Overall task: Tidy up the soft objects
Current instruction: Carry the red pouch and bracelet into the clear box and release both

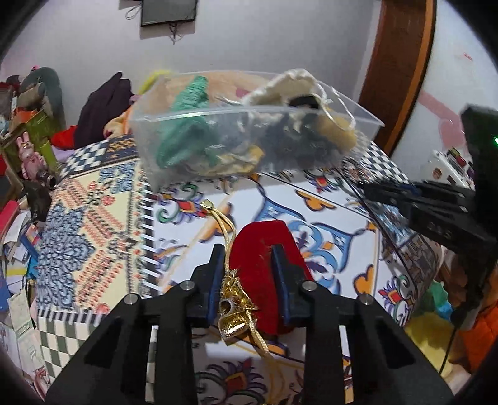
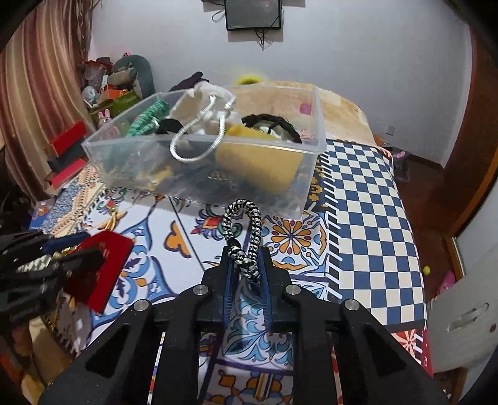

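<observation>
A: Is there any brand or writing that you can read?

B: No. Some marks are on the red pouch [image 2: 99, 268], but they are too small and blurred to read.

A: What does each gripper have?

B: The left gripper [image 1: 249, 274] has its jaws partly apart around the red pouch, whose gold cord [image 1: 239, 296] hangs between them; whether the pads really press it, I cannot tell. The right gripper [image 2: 247, 271] is closed tight on a black-and-white braided cord [image 2: 246, 233], and the loop of the cord stands up above the fingertips.

A: And the other soft things?

B: They are in a clear plastic box [image 2: 199, 168] just beyond both grippers: a green knitted piece [image 2: 147, 121], a white drawstring bag [image 2: 205, 109] with a silver rope, something yellow [image 2: 258, 165] and black bands [image 2: 270, 121].

A: On what does the box stand?

B: On a bed with a patterned cover [image 2: 358, 199], blue-and-white checks on one side and coloured flower tiles on the other. Behind it is a pale wall [image 2: 358, 46] with a dark framed panel [image 2: 252, 14]. A striped curtain [image 2: 40, 93] and piled clutter [image 1: 25, 131] are on the left, a brown wooden door frame [image 1: 401, 71] on the right.
</observation>
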The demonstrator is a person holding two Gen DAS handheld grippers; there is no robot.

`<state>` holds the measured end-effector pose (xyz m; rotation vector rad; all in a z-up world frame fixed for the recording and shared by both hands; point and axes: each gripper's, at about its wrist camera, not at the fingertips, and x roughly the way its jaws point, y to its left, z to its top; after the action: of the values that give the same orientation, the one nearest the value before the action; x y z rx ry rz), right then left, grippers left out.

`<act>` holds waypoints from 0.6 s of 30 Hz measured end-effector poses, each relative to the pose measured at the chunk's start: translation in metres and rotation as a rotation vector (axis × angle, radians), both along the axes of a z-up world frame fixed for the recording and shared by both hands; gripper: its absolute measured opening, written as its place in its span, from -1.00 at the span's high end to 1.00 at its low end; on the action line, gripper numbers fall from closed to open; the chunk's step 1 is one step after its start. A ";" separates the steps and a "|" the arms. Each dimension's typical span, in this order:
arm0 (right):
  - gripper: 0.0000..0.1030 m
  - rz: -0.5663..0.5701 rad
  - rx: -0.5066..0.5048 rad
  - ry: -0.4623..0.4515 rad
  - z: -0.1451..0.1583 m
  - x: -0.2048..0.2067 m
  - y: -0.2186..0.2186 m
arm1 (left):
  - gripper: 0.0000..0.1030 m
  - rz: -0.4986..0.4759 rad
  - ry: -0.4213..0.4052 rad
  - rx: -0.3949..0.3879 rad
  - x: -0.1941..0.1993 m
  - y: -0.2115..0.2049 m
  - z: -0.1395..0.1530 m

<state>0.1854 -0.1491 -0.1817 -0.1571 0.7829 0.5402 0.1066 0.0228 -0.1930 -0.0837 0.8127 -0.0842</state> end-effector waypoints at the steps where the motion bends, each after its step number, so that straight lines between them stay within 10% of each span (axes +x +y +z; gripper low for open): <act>1: 0.73 0.005 0.004 -0.002 0.002 -0.002 0.000 | 0.44 0.009 -0.006 -0.003 0.000 0.003 0.003; 18: 0.72 0.039 0.108 -0.182 0.071 -0.011 0.004 | 0.44 0.053 -0.273 0.016 0.016 0.015 0.098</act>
<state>0.1744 -0.1447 -0.1111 -0.1203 0.5729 0.5945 0.1222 0.0380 -0.0953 -0.0764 0.5377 -0.0379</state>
